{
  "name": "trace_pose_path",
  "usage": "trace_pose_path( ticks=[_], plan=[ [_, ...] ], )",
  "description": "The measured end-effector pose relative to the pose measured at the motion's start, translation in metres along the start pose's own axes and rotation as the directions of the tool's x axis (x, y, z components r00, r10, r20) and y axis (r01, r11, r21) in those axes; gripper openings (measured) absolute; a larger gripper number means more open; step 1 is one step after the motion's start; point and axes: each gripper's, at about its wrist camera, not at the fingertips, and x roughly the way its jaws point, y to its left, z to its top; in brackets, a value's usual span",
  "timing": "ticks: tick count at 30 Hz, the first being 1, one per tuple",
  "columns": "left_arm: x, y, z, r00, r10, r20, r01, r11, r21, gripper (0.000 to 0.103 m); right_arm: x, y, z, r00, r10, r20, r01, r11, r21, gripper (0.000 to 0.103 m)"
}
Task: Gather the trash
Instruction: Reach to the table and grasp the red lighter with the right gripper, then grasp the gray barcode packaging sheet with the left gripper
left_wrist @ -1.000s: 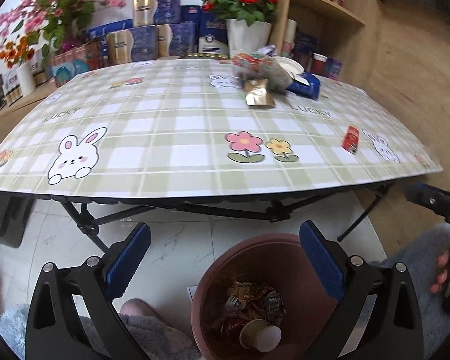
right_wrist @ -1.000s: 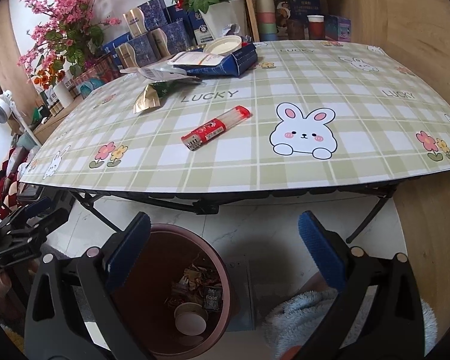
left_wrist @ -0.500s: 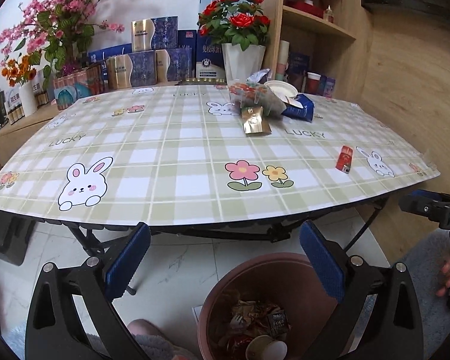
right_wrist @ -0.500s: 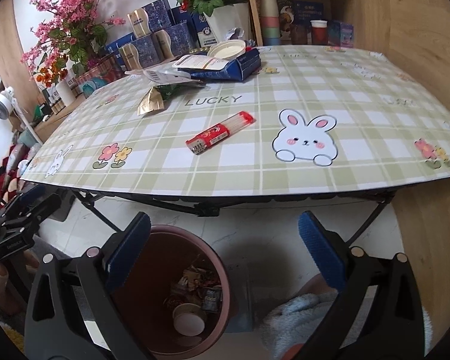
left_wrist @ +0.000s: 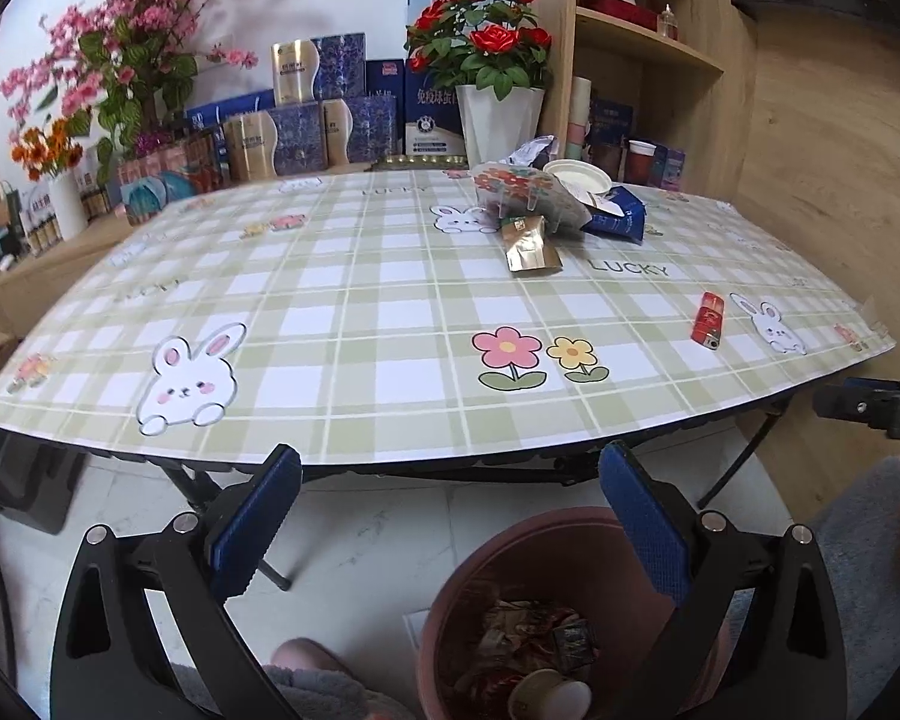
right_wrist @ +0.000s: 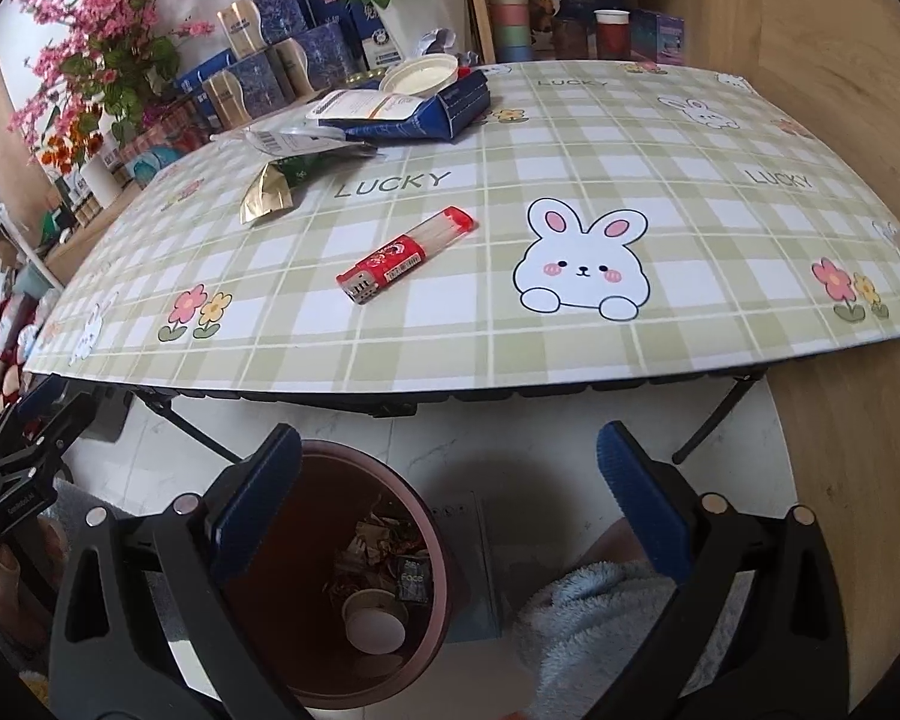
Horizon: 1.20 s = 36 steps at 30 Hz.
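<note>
both cameras have lifted and tipped up since a second ago, so more of the surface (left_wrist: 354,324) shows and the trash bin (right_wrist: 432,546) sits lower in view; nothing on top has shifted. red lighter-like tube (right_wrist: 407,255) lies flat on the checked cloth near the front edge, left of the big bunny print, touching nothing. gold foil wrapper (right_wrist: 265,197) lies further back, just in front of the trash pile: blue carton (right_wrist: 450,111), clear plastic wrap (right_wrist: 294,141), white paper lid (right_wrist: 419,73) on top. same pile in the left view, with a floral packet (left_wrist: 513,186) at its left. brown bin stands on the floor below the front edge, holding wrappers and a paper cup (right_wrist: 373,621). left gripper (left_wrist: 450,516) fingers spread wide, empty, over the bin's left rim. right gripper (right_wrist: 450,495) fingers also wide apart, empty, bin under its left finger. red roses in white vase (left_wrist: 498,114), boxes and pink blossoms behind the surface.
</note>
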Motion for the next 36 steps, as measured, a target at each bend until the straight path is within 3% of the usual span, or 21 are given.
trace_pose_path(
  ticks=[8,9,13,16,17,23,26,28,30,33,36],
  plan=[
    [0.009,0.008,0.003,1.000,-0.018,-0.013,0.017,0.999,-0.050,0.097,0.016,0.003,0.037,0.999,0.050,0.006,-0.050,0.998,0.033,0.095],
    [0.011,0.009,0.004,1.000,-0.009,-0.016,0.008,0.999,-0.053,0.097,0.020,0.003,0.041,0.998,0.058,0.005,-0.058,0.997,0.050,0.089],
    [0.016,0.011,0.006,1.000,0.016,-0.024,-0.017,0.998,-0.056,0.097,0.039,0.000,0.062,0.996,0.089,0.001,-0.088,0.987,0.138,0.084],
    [0.020,0.013,0.007,0.999,0.007,-0.033,-0.009,0.998,-0.067,0.097,0.063,0.005,0.073,0.994,0.099,-0.049,-0.090,0.982,0.164,0.070],
    [0.021,0.014,0.008,0.999,0.006,-0.035,-0.009,0.998,-0.068,0.097,0.069,0.009,0.077,0.995,0.085,-0.057,-0.076,0.985,0.157,0.066],
    [0.023,0.015,0.007,0.999,-0.007,-0.038,0.004,0.998,-0.069,0.097,0.090,0.034,0.095,0.997,0.018,-0.072,-0.014,0.999,0.052,0.062],
    [0.024,0.013,0.006,0.999,-0.024,-0.043,0.022,0.999,-0.050,0.097,0.099,0.054,0.095,0.994,-0.079,-0.070,0.071,0.991,-0.111,0.060],
    [0.024,0.012,0.007,0.998,-0.040,-0.043,0.039,0.998,-0.039,0.097,0.098,0.056,0.095,0.997,-0.063,-0.051,0.056,0.989,-0.138,0.049],
    [0.022,0.013,0.011,0.998,-0.043,-0.042,0.042,0.999,-0.034,0.097,0.098,0.048,0.098,0.997,-0.062,-0.046,0.057,0.992,-0.112,0.027],
    [0.020,0.023,0.021,0.996,-0.074,-0.048,0.070,0.994,-0.086,0.097,0.097,0.035,0.102,0.999,0.002,-0.049,-0.005,0.999,-0.044,0.026],
    [0.024,0.034,0.035,0.989,-0.131,-0.072,0.117,0.979,-0.166,0.086,0.096,0.033,0.102,0.999,0.025,-0.037,-0.026,0.999,-0.042,0.026]
  ],
)
